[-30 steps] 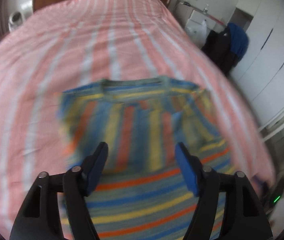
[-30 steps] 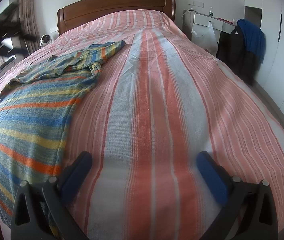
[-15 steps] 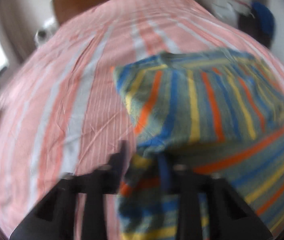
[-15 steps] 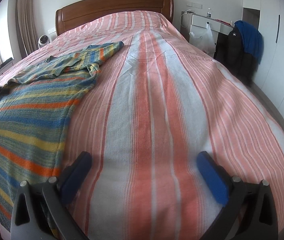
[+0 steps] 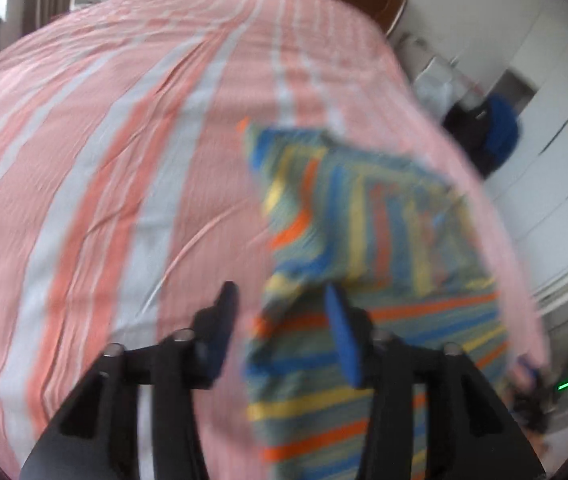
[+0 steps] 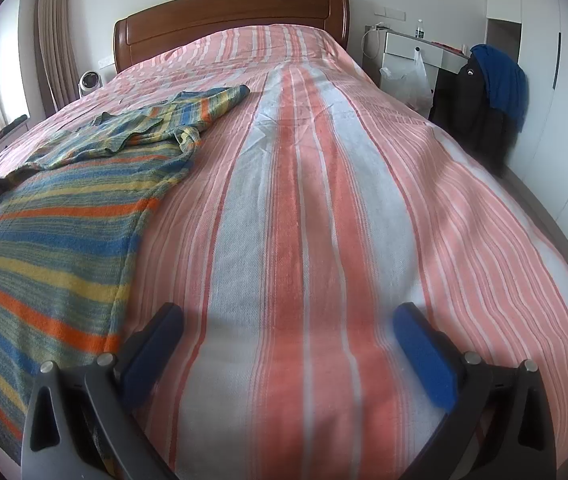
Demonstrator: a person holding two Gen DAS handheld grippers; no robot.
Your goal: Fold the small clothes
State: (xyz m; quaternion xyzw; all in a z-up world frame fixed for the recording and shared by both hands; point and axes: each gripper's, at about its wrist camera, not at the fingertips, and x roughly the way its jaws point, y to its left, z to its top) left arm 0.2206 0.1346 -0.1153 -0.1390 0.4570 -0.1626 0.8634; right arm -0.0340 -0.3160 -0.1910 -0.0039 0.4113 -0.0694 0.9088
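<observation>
My left claw (image 5: 279,312) stood partly open over the bed (image 5: 123,140), with nothing between its pads; the picture was blurred, so I could not tell whether the right-hand pad brushed the cloth. The striped shirt (image 5: 364,240) lay ahead and to the right of that claw, its left edge running just under the right-hand pad, one part turned over the body so the stripes crossed. My right claw (image 6: 288,344) was spread wide above bare bedspread and held nothing, the shirt (image 6: 51,220) lying off to its left, the near hem close beside its left finger.

I judged the step in hand to be taking the shirt's left edge for the next fold. To do it well, I reckoned I should steady the left claw first, slide the lower pad under the edge, and pinch only the layers meant to travel. The right claw could pin the near hem to stop the knit dragging.
</observation>
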